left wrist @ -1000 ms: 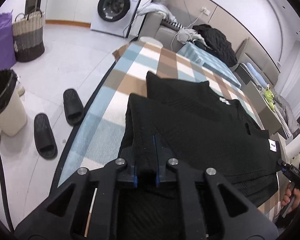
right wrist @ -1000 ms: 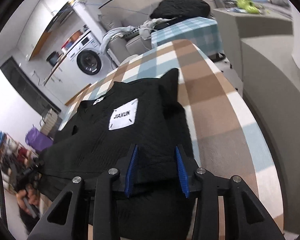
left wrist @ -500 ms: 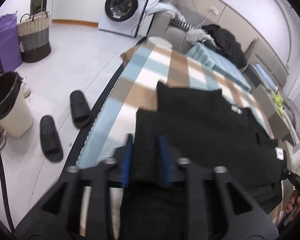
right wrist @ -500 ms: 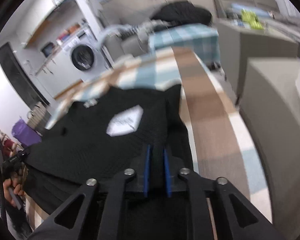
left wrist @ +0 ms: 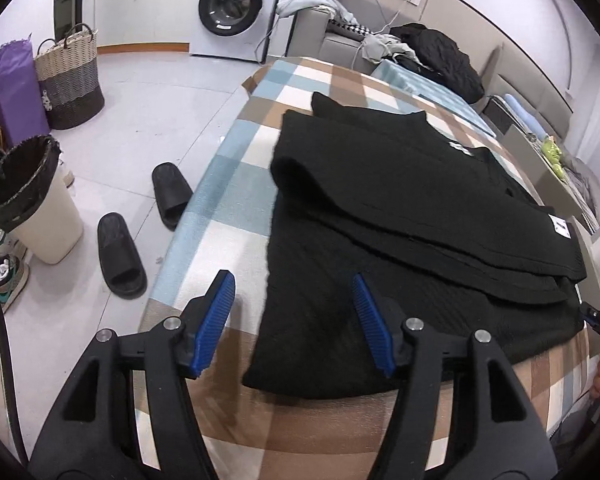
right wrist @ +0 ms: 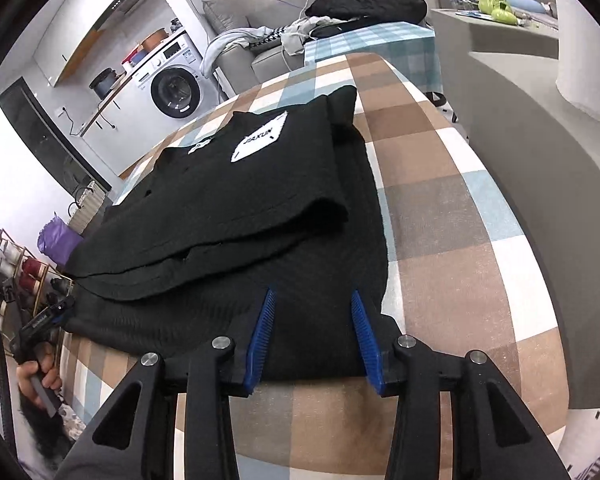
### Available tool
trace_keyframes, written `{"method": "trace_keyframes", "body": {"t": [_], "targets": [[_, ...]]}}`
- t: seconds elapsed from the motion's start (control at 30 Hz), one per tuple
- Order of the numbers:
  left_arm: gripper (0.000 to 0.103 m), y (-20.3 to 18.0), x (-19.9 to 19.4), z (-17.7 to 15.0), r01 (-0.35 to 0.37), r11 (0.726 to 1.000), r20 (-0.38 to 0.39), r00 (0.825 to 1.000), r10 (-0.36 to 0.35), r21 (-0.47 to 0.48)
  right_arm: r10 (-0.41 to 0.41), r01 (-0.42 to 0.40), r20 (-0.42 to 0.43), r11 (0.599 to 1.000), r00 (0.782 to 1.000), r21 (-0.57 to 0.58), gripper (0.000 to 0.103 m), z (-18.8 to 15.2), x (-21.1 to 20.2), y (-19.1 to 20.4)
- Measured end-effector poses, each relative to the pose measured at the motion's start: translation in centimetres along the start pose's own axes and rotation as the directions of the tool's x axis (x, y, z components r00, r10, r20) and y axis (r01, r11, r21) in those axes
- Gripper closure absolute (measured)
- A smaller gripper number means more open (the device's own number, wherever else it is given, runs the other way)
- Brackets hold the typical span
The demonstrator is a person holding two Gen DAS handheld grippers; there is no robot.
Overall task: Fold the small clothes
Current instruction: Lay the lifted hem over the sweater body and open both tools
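Black knit garment [left wrist: 400,200] lies folded on the checked tablecloth [left wrist: 236,184]; the left gripper [left wrist: 292,320] and right gripper [right wrist: 314,336], jaws opening and released, hover over the garment's near hem, gripping nothing.

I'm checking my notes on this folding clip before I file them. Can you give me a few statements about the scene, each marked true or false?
1. The black garment lies on a checked cloth. True.
2. The left tool is clamped on the garment's edge. False: its jaws are opening and the pads press on nothing, though the garment's near edge lies between them.
3. A white patch shows on the folded-over top layer. True.
4. Two black slippers sit on the checked cloth. False: they lie on the floor beside it.
5. The right tool is lifting the garment off the cloth. False: its jaws are opening and the garment lies flat.
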State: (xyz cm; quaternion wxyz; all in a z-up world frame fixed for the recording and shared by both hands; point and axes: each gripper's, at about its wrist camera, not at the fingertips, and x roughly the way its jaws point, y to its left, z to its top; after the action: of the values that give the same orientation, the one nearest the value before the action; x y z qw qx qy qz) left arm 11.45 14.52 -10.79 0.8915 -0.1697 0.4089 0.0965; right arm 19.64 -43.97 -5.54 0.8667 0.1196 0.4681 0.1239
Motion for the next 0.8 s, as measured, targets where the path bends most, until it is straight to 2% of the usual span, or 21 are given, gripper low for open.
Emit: {"method": "trace_keyframes", "body": {"t": [0.03,0.13,0.23,0.4,0.47,0.57,0.63,0.73,0.8], "targets": [[0.060,-0.2,0.0,-0.2,-0.004,1.000,0.001,1.000,0.004,0.010,0.002,-0.002,0.004,1.000,1.000,-0.001,0.062,-0.1,-0.1,-0.1],[0.075,-0.8,0.0,-0.6,0.016,0.999,-0.003,1.000,-0.016,0.033,-0.008,0.008,0.015,1.000,1.000,0.011,0.061,-0.3,-0.5,-0.5],[0.085,-1.3,-0.1,-0.6,0.023,0.998,0.001,1.000,-0.023,0.057,-0.014,0.014,0.013,1.000,1.000,0.028,0.061,-0.4,-0.7,-1.1],[0.092,-1.6,-0.2,-0.6,0.031,0.998,0.004,1.000,-0.031,0.063,-0.005,0.004,0.009,0.999,1.000,0.050,0.063,-0.8,-0.5,-1.7],[0.094,-1.6,-0.4,-0.6,0.035,0.998,0.007,0.999,-0.036,0.059,-0.005,0.004,0.049,1.000,0.999,0.019,0.082,-1.0,-0.6,-1.2],[0.096,-1.3,-1.1,-0.8,0.042,0.997,0.010,0.999,-0.043,0.069,0.012,-0.014,0.109,1.000,0.994,0.009,0.098,-1.0,-1.6,-0.9],[0.096,-1.1,-1.5,-1.3,0.037,0.997,0.007,0.999,-0.038,0.070,-0.004,0.002,0.120,1.000,0.993,0.012,0.098,-1.4,-2.4,-1.2],[0.095,-1.2,-1.8,-1.7,0.029,0.996,0.010,0.999,-0.030,0.082,-0.053,0.052,0.050,0.999,0.997,0.014,0.098,-1.8,-1.5,-2.0],[0.094,-1.4,-2.4,-1.7,0.007,0.997,0.015,1.000,-0.008,0.080,-0.074,0.074,0.047,0.997,0.996,0.015,0.096,-1.7,-1.8,-1.9]]}}
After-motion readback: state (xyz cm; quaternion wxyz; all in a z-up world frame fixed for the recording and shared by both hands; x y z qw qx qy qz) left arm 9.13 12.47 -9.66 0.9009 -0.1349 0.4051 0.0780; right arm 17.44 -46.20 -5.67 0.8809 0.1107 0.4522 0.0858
